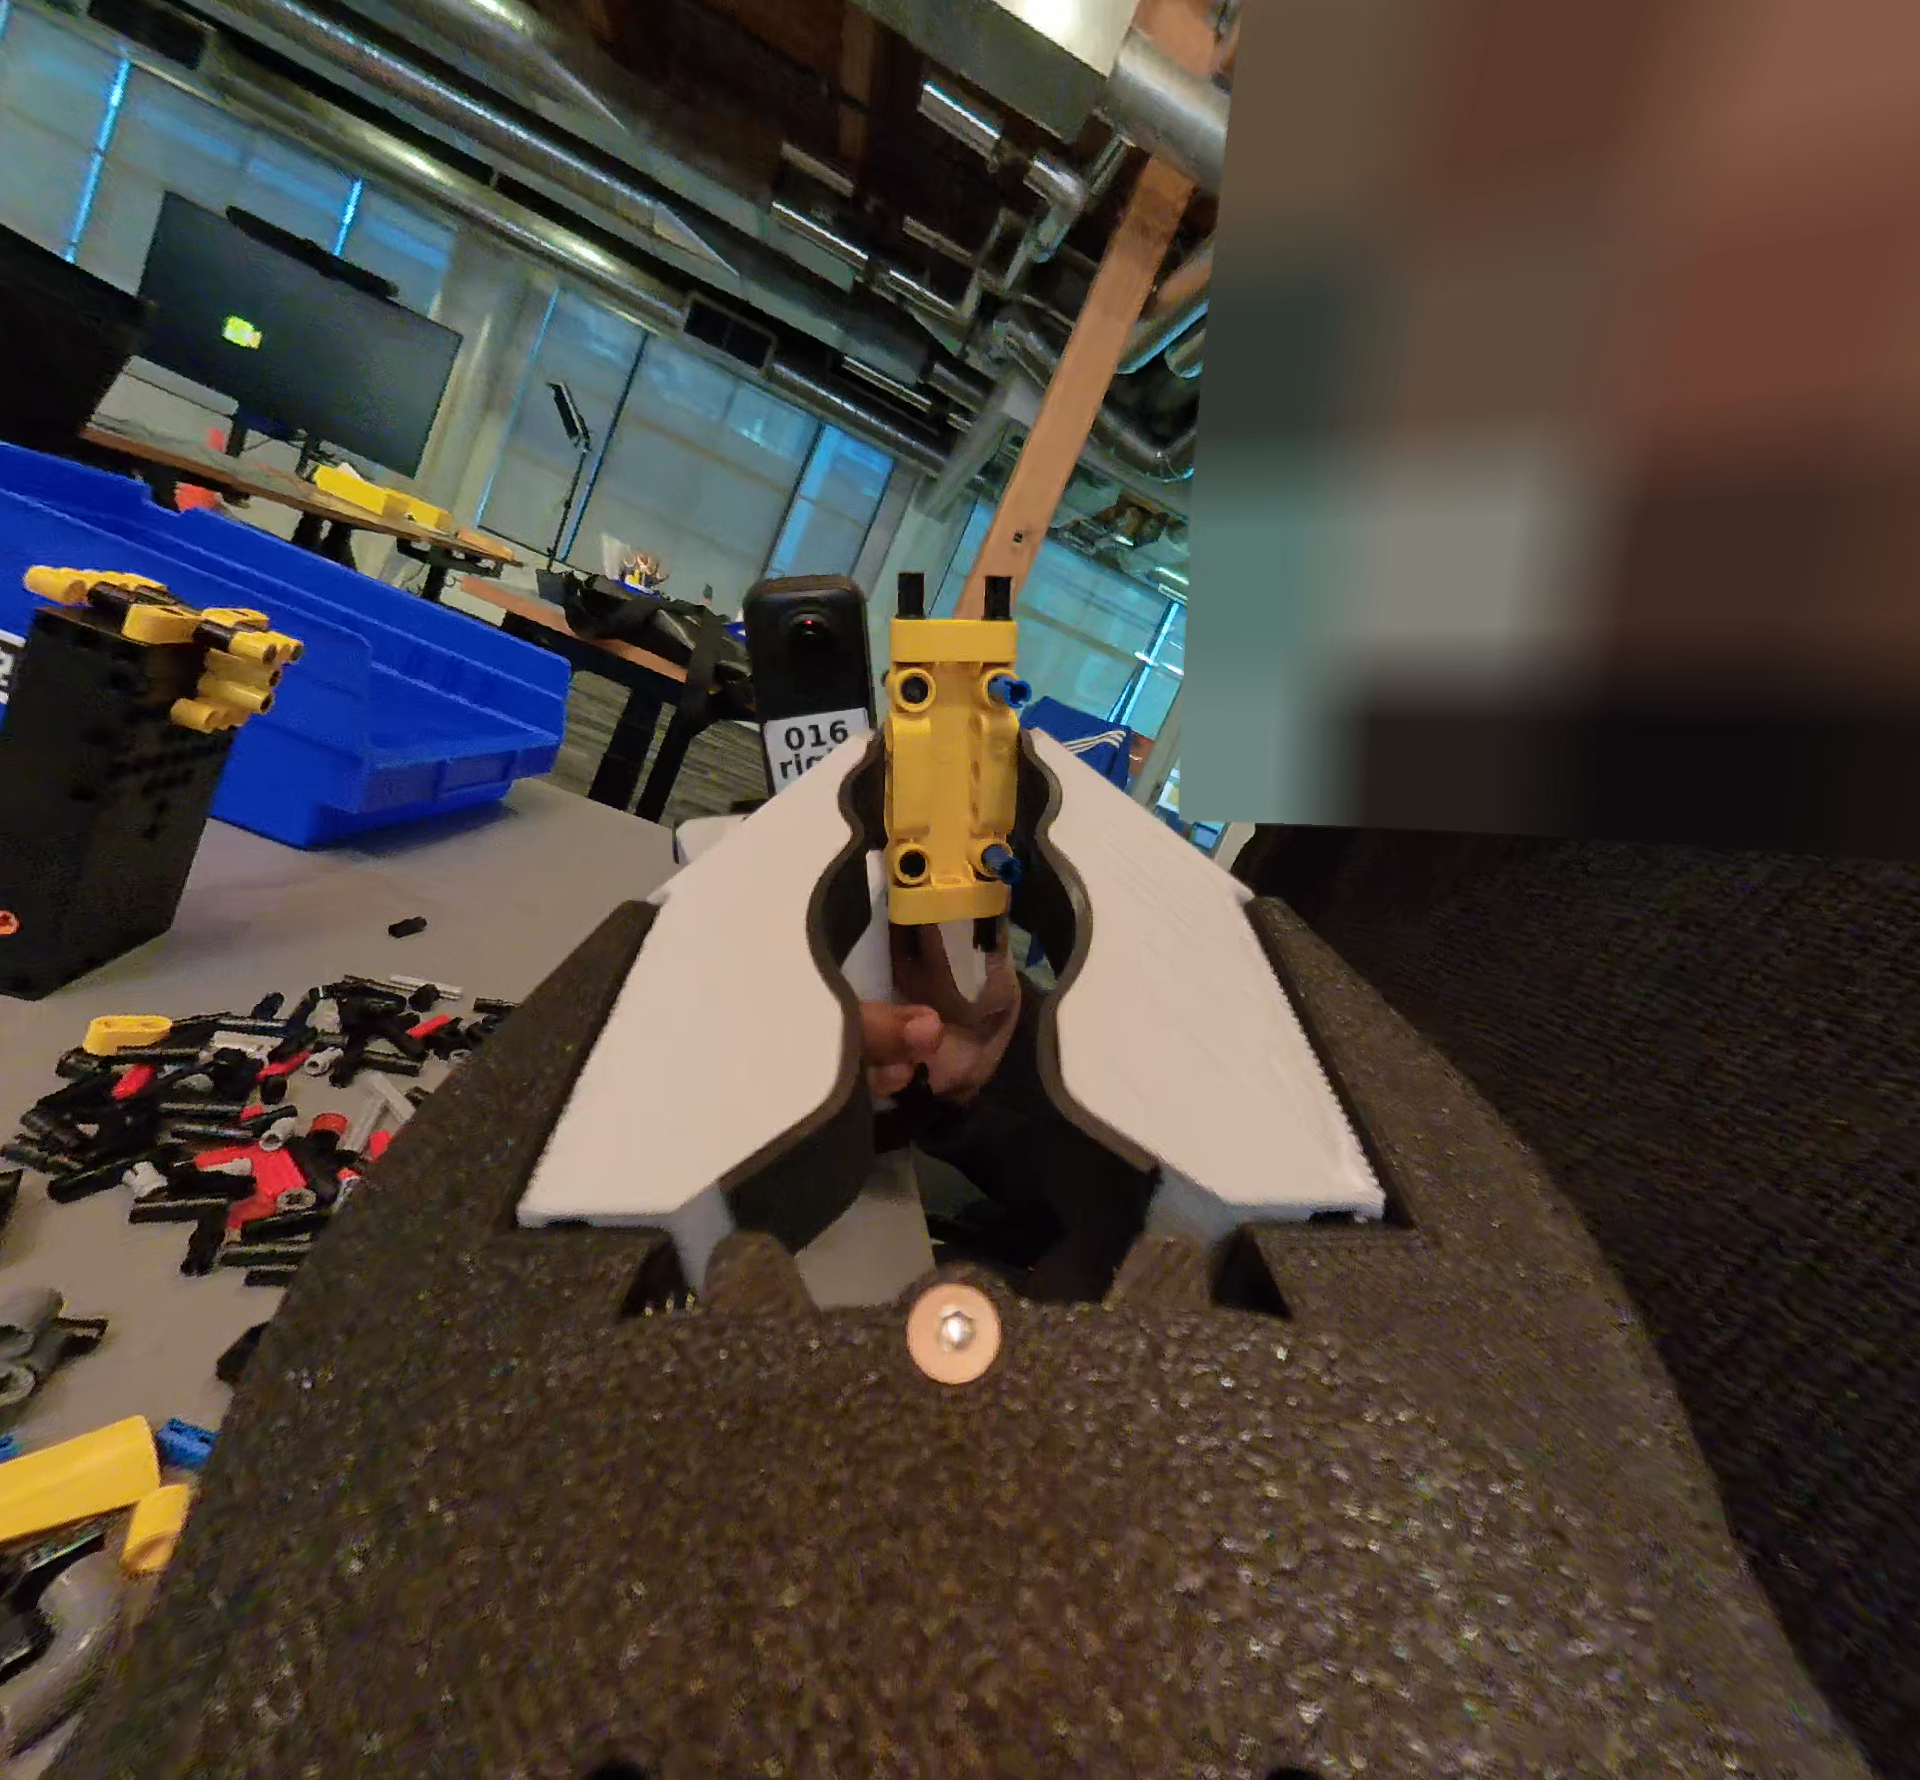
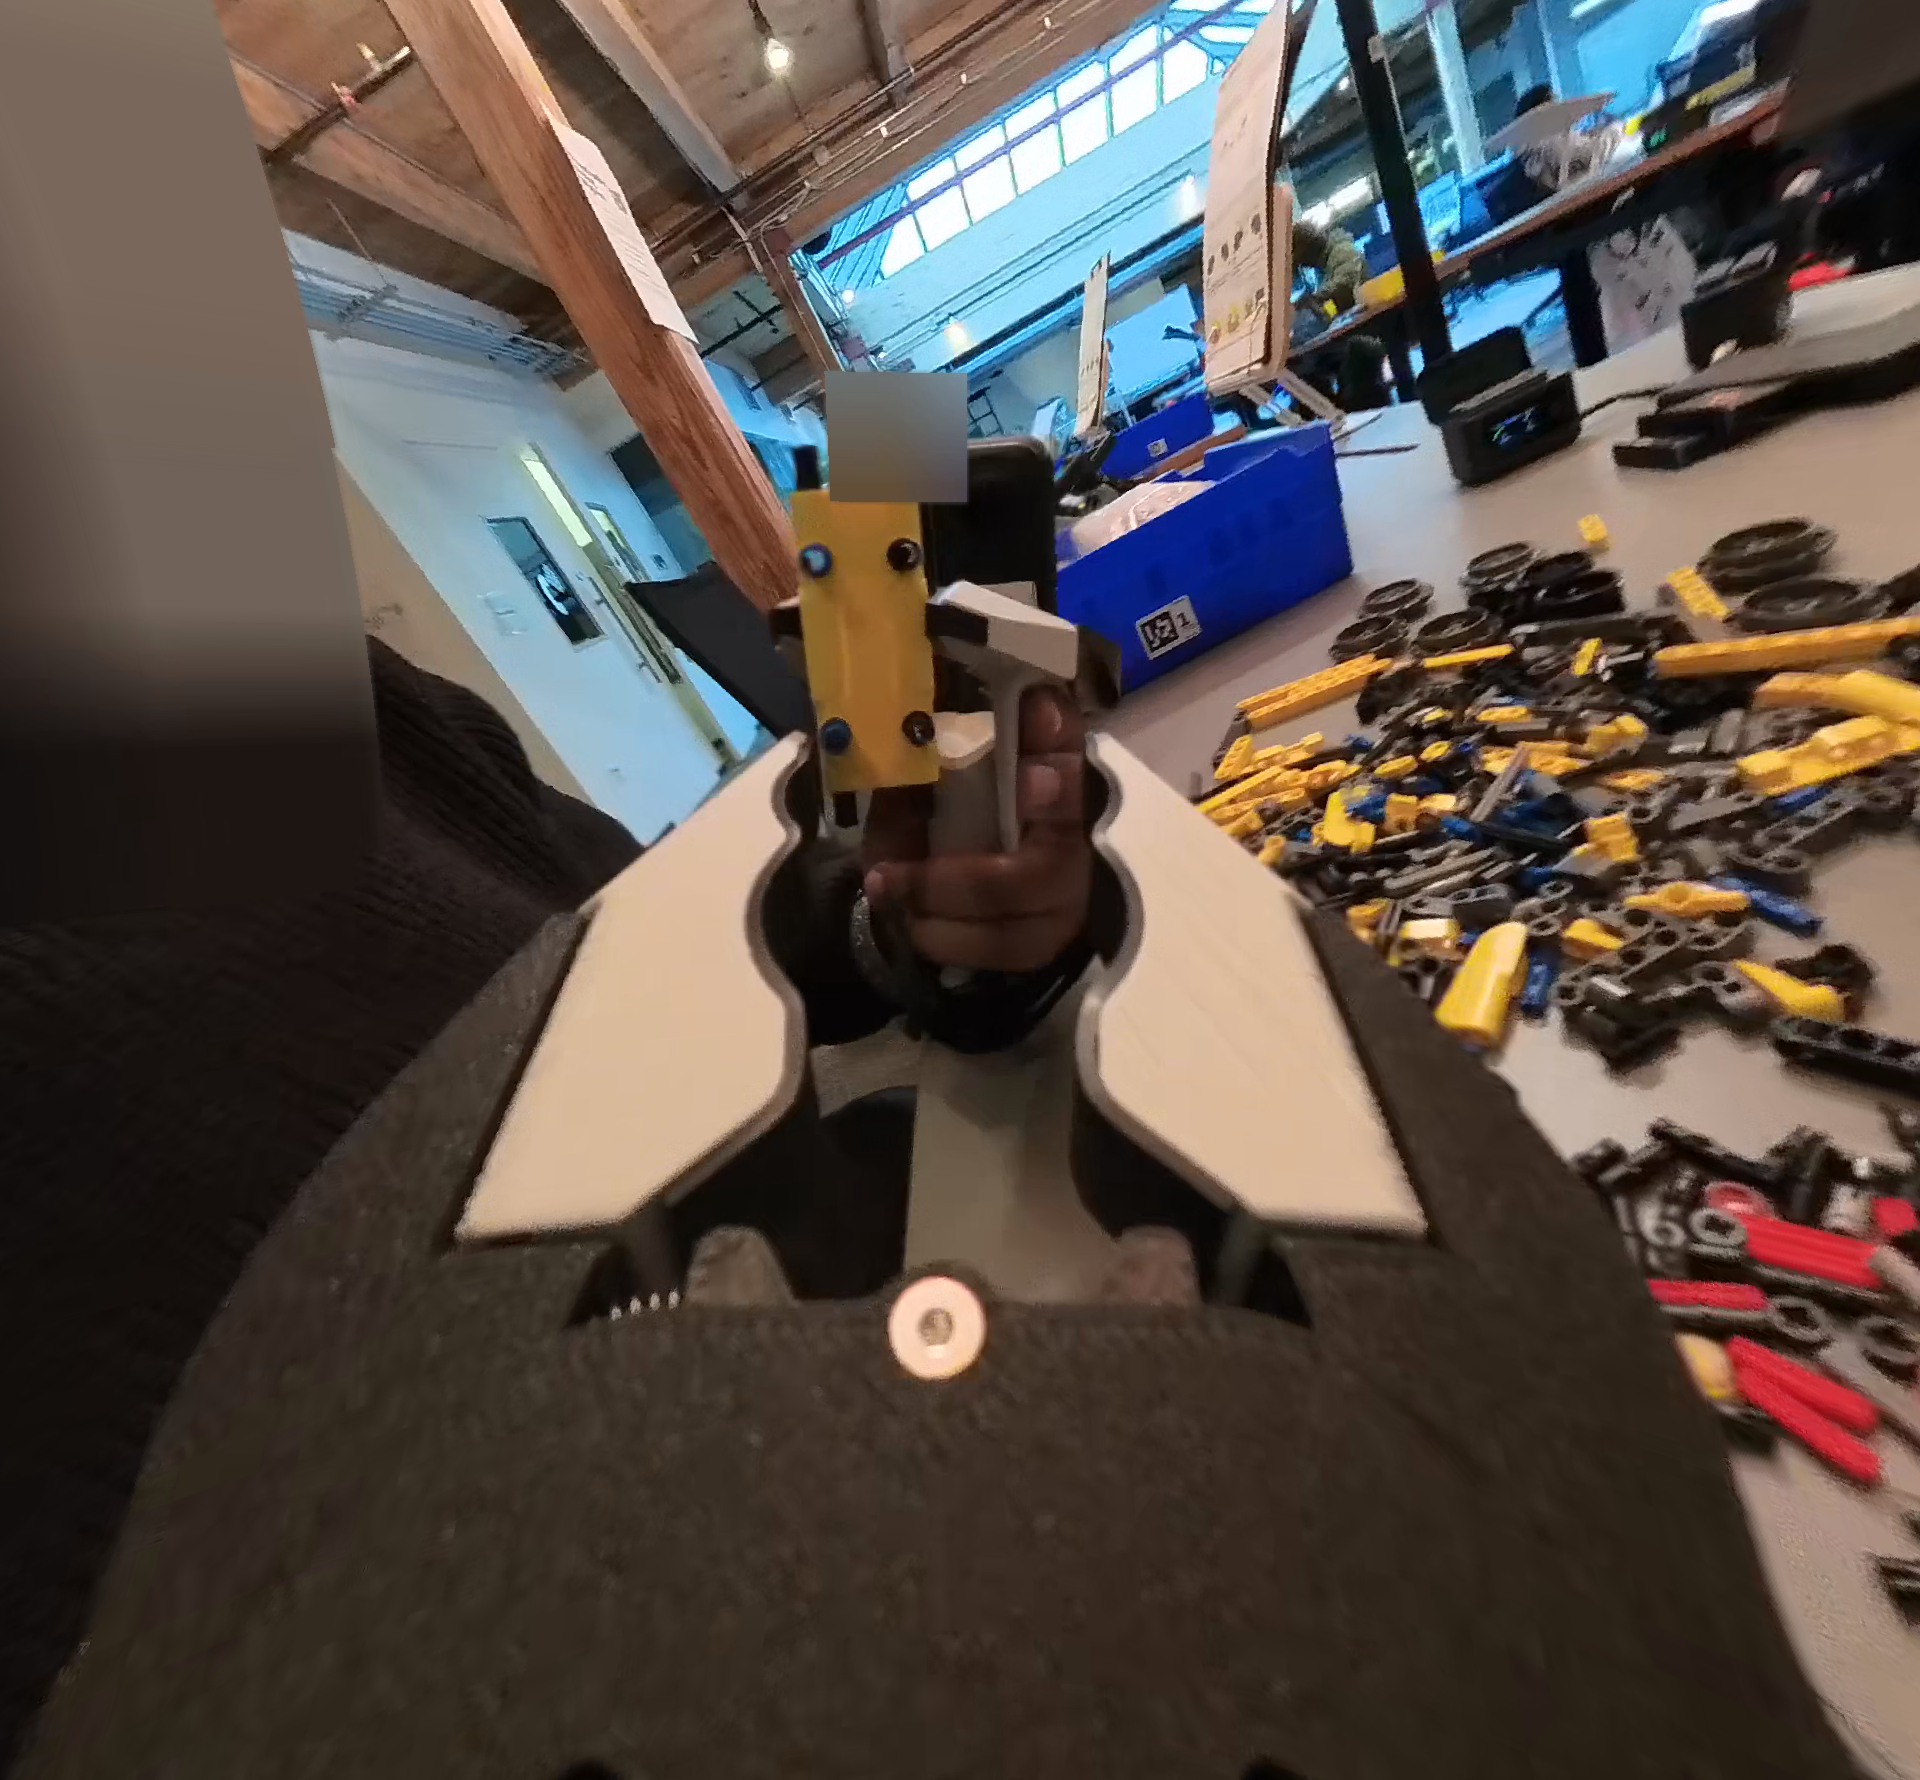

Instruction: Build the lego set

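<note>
Left gripper (image 1: 951, 764) is clamping a yellow pinned block (image 1: 948, 816) aloft; right gripper (image 2: 951, 764) is hanging released beside it, loose parts (image 2: 1558, 795) lying on the table (image 2: 1455, 525).

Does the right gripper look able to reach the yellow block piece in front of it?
Probably yes. The right gripper is open and the yellow block piece hangs just beyond its fingertips, nothing between; the left gripper grips it.
</note>
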